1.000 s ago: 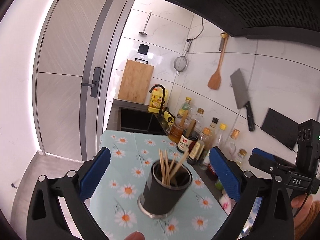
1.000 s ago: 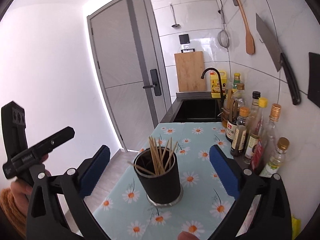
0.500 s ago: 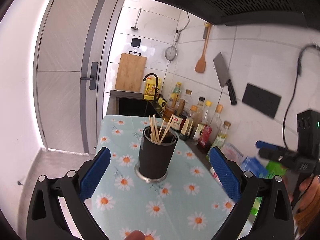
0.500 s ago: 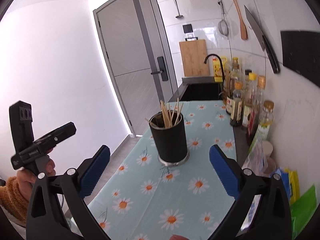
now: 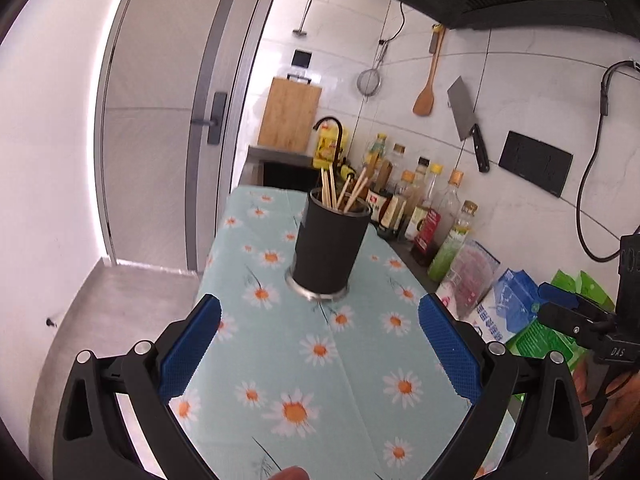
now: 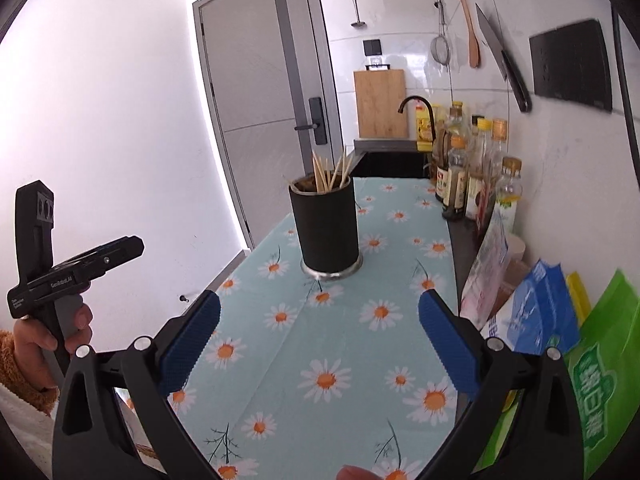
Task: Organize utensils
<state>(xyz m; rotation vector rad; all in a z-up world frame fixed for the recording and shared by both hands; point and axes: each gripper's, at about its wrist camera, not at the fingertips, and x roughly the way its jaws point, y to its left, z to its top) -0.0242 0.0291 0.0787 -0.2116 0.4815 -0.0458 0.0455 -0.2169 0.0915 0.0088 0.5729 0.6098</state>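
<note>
You have pulled both grippers back: left gripper (image 5: 319,354) and right gripper (image 6: 319,350) spread, empty; cup (image 5: 330,246) of chopsticks (image 5: 340,194) stands well ahead. Looks finished.

Holder (image 5: 329,249) stands mid-cloth (image 5: 320,360), chopsticks (image 5: 340,194) in it. Bottles (image 5: 424,208) line the wall to its right, sink (image 6: 394,164) behind, bags (image 6: 536,312) near right of me.

"DAS" in white on black body of right gripper (image 5: 618,350), seen from left wrist. White lettering on black body of left gripper (image 6: 60,282), seen from right wrist; too small to read surely. Green bag (image 6: 600,384): white Chinese characters, not legible. Bottle labels: unreadable.
</note>
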